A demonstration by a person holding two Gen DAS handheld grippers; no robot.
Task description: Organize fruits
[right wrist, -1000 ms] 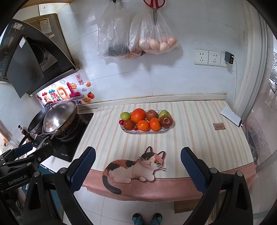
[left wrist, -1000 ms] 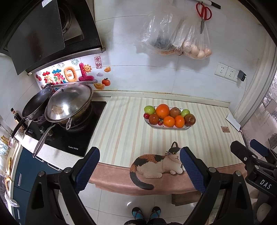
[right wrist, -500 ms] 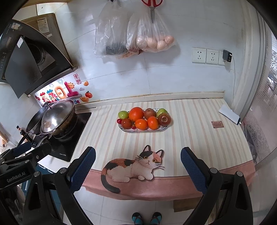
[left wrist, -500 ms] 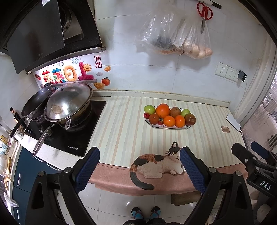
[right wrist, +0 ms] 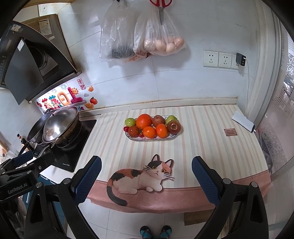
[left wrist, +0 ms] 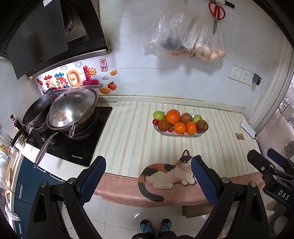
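Ahead of both tongs, well beyond their tips, the fruits (right wrist: 152, 126) lay heaped on an oval plate (right wrist: 172, 137) toward the back of the counter. The left gripper (left wrist: 148, 175) and the right gripper (right wrist: 146, 176) were both held off the near edge of the counter, above the floor, each with its jaws spread wide and nothing between the pads.

Position of the load relative to the tongs:
- The plate's long axis ran crosswise to the line of the fingers, left to right.
- From the left gripper the plate lay forward and a little to the right; from the right gripper it lay almost straight ahead. The right gripper was judged the better aligned; neither was clearly the nearer.
- A large orange (right wrist: 144, 121) sat highest in the heap; green fruits (left wrist: 159, 115) stood at the rear corners; small red fruits (left wrist: 155, 121) lay at the plate's left end.

All visible fruit lay on the plate; none was seen loose on the counter. This fitted either a heap still to be sorted or one already gathered.

Surface and room: a striped mat (right wrist: 211, 132) covered the counter, with a cat figure (right wrist: 141, 177) printed at its near edge, between tongs and plate. Left of the tongs stood a hob with a lidded wok (left wrist: 72, 111). Plastic bags (right wrist: 147, 35) and scissors (left wrist: 216, 12) hung on the tiled wall beyond the plate.
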